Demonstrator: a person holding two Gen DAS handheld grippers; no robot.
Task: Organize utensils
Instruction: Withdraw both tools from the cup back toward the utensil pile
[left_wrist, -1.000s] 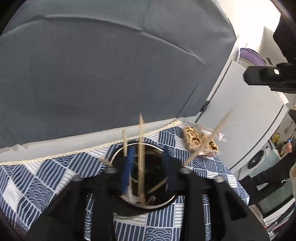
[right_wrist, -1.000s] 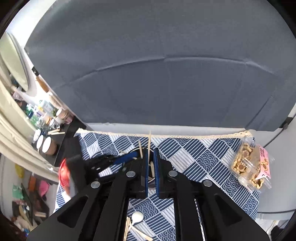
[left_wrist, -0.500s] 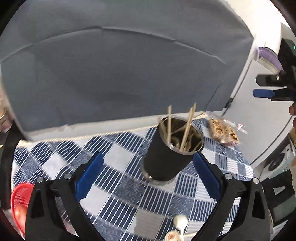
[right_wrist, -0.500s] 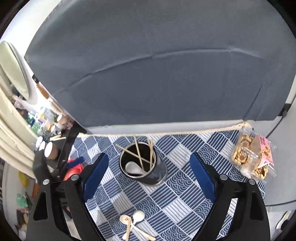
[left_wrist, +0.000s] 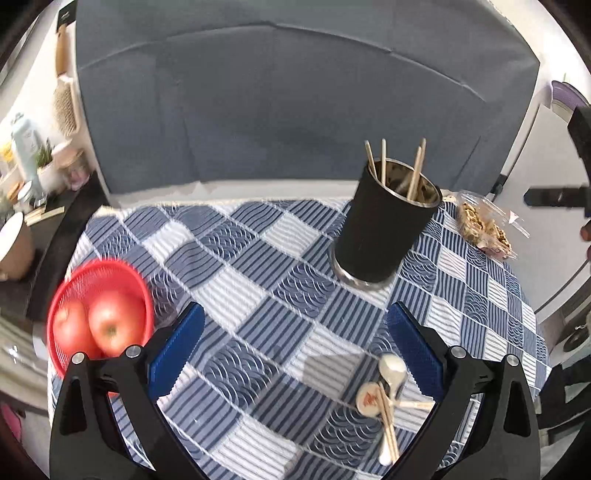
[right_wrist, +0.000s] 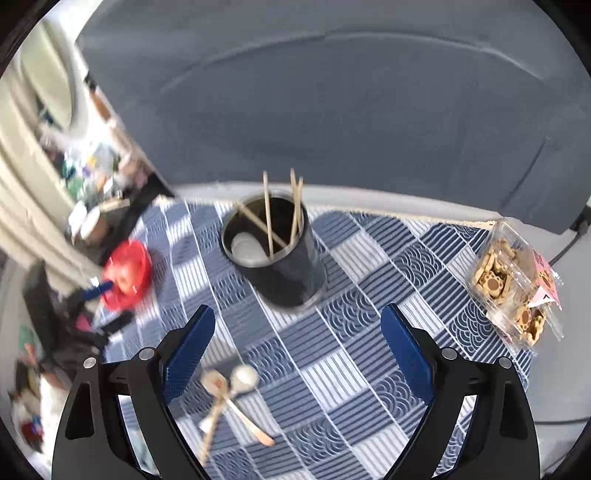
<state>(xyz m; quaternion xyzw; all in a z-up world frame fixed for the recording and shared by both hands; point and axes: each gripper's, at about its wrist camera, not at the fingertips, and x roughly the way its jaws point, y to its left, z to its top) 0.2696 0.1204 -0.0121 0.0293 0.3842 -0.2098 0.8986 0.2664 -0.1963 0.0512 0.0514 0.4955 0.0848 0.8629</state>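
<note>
Left tongs (left_wrist: 295, 343) and right tongs (right_wrist: 297, 343) are spread wide, nothing pinched, having just been opened. Chopsticks (left_wrist: 382, 168) are seen in the black holder (left_wrist: 384, 232), upper right; spoons (left_wrist: 384, 391) are left on the tabletop (left_wrist: 258, 266), lower right.

No readable text (pink label on the biscuit box (right_wrist: 517, 284) blurred)

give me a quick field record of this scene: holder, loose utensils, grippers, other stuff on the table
holder: black cylindrical metal-rimmed cup, upright on the blue and white patterned tablecloth, holding wooden chopsticks and a white spoon
loose utensils: spoons and chopsticks piled on the cloth
left gripper: open, empty, jaws just opened
right gripper: open, empty, jaws just opened
other: red mesh basket with apples; clear plastic box of biscuits
</note>
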